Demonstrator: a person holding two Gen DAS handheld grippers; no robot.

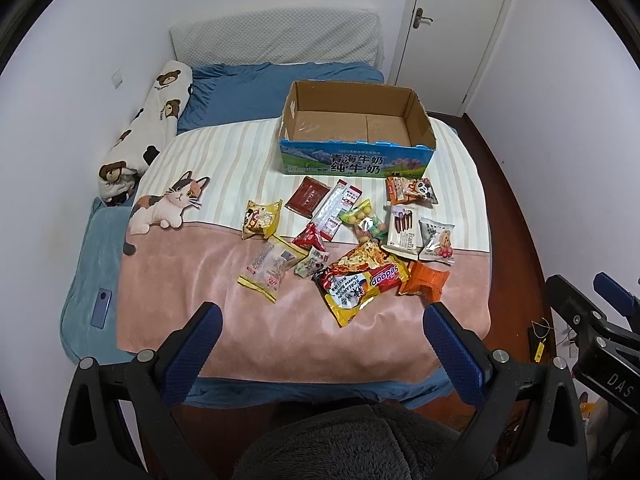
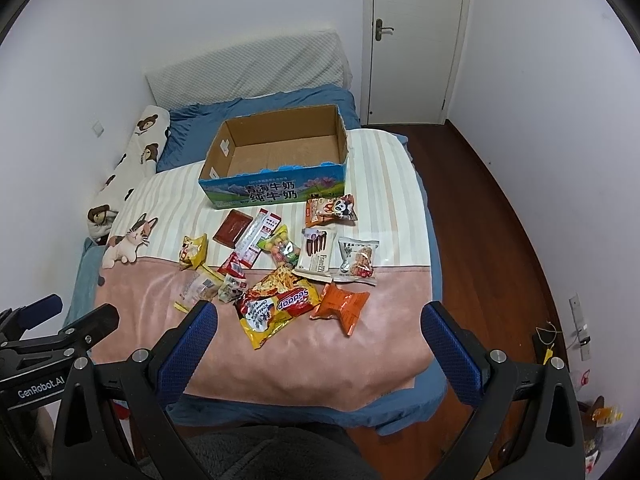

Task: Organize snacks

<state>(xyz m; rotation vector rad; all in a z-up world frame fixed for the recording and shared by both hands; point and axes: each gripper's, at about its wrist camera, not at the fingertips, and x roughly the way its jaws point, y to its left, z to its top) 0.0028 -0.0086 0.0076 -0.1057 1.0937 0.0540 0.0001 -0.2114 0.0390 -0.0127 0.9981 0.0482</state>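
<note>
Several snack packets lie scattered on the bed, among them a yellow and red Sedaap noodle pack point(image 1: 360, 280) point(image 2: 276, 308), an orange packet point(image 1: 424, 282) point(image 2: 342, 304) and a white biscuit pack point(image 1: 402, 232) point(image 2: 316, 254). An empty open cardboard milk box point(image 1: 352, 160) point(image 2: 276, 190) stands behind them. My left gripper point(image 1: 322, 320) is open and empty, held above the bed's near edge. My right gripper point(image 2: 318, 320) is open and empty, just in front of the snacks. Each gripper shows at the other view's edge.
The bed has a pink and striped blanket point(image 1: 180, 280) with a cat print point(image 1: 168, 204). A bear-print pillow point(image 1: 148, 128) lies along the left wall, and a phone point(image 1: 102, 308) on the left blue cushion. A white door point(image 2: 412, 40) and wooden floor point(image 2: 492, 240) are to the right.
</note>
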